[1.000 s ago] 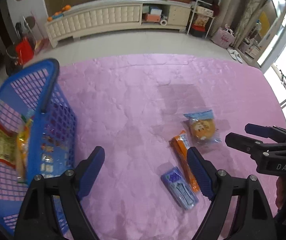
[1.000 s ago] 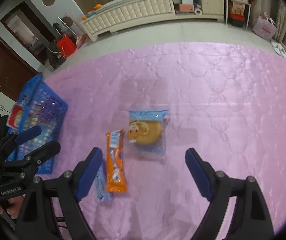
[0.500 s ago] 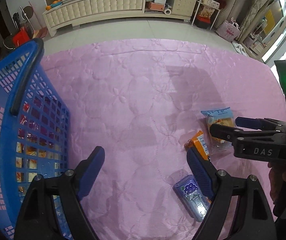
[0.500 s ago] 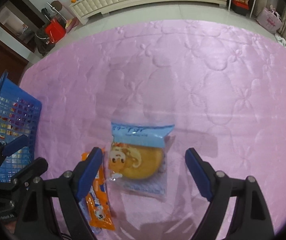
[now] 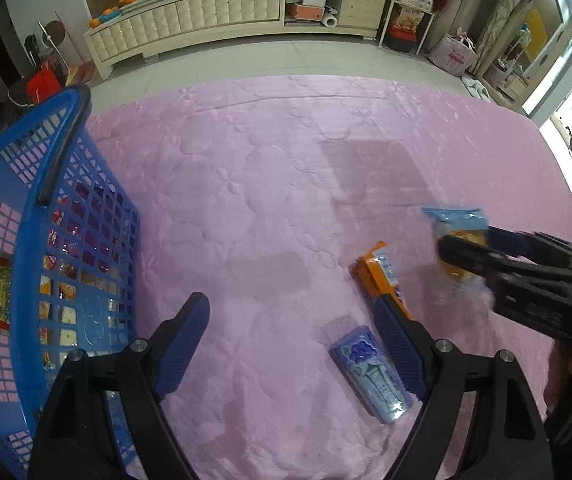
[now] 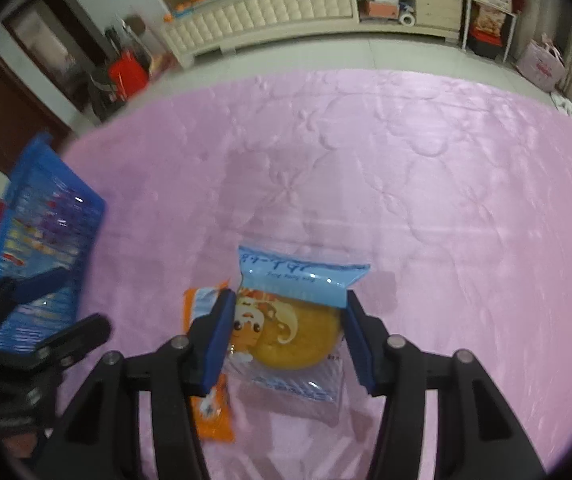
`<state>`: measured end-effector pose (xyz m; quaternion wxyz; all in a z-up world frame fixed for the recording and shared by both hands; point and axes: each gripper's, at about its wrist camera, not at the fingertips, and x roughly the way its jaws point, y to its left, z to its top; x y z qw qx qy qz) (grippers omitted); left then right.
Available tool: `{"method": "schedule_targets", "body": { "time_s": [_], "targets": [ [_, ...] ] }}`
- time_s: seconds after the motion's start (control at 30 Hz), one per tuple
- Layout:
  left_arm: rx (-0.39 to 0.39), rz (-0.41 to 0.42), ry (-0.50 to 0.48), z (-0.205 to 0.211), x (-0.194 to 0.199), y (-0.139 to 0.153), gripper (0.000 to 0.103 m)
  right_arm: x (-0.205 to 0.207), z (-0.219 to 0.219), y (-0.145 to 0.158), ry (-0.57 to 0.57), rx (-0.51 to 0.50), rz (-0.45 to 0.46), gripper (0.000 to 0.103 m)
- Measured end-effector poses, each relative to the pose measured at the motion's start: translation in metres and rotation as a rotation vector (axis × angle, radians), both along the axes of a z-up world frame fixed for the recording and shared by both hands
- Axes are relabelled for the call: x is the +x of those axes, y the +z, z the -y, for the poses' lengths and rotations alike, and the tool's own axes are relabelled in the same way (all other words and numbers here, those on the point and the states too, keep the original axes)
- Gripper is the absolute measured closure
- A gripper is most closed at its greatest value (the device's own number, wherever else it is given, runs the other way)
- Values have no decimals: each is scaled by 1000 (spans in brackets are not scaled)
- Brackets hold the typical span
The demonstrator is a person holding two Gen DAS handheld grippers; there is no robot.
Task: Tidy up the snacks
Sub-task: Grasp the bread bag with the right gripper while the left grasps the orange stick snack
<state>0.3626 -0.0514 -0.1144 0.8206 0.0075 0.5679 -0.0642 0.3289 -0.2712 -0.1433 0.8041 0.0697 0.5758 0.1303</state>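
My right gripper [image 6: 288, 332] is shut on a bagged round cake [image 6: 298, 340] with a blue top flap, holding it just above the pink cloth; it also shows in the left wrist view [image 5: 456, 240]. An orange snack bar [image 6: 206, 392] lies left of it, also in the left wrist view [image 5: 382, 276]. A light-blue candy pack [image 5: 370, 372] lies near my left gripper's right finger. My left gripper [image 5: 290, 344] is open and empty above the cloth. A blue basket [image 5: 58, 240] with several snacks stands at the left.
The pink quilted cloth [image 5: 266, 168] covers the whole surface. The basket shows at the left of the right wrist view [image 6: 42, 240]. A white cabinet [image 5: 222, 12] and room clutter stand far behind.
My right gripper moved onto the bagged cake and closed on it. My left gripper drew back from the basket slightly and stayed open.
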Motion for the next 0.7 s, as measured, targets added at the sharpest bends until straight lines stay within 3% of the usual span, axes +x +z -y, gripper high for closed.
{"method": "schedule_targets", "body": {
  "time_s": [0.13,0.33,0.47,0.53,0.6,0.7],
  "targets": [
    [-3,-29,3,12,3,-5,21,-21,15,10,7,-40,51,46],
    [-5,-60,-9,28,10,-18,20,-26,42,-4,-53,17,34,46],
    [13,-43,-22,41,14,-22,21,-20,42,6,-61,20,68,46],
    [20,-48,-27,46,17,-25,23,-18,37,7,-61,24,77,46],
    [21,-64,-33,51,20,-29,33,-18,33,5,-51,27,75,46],
    [20,-83,-48,55,22,-37,40,-18,27,5,-31,26,74,46]
  ]
}}
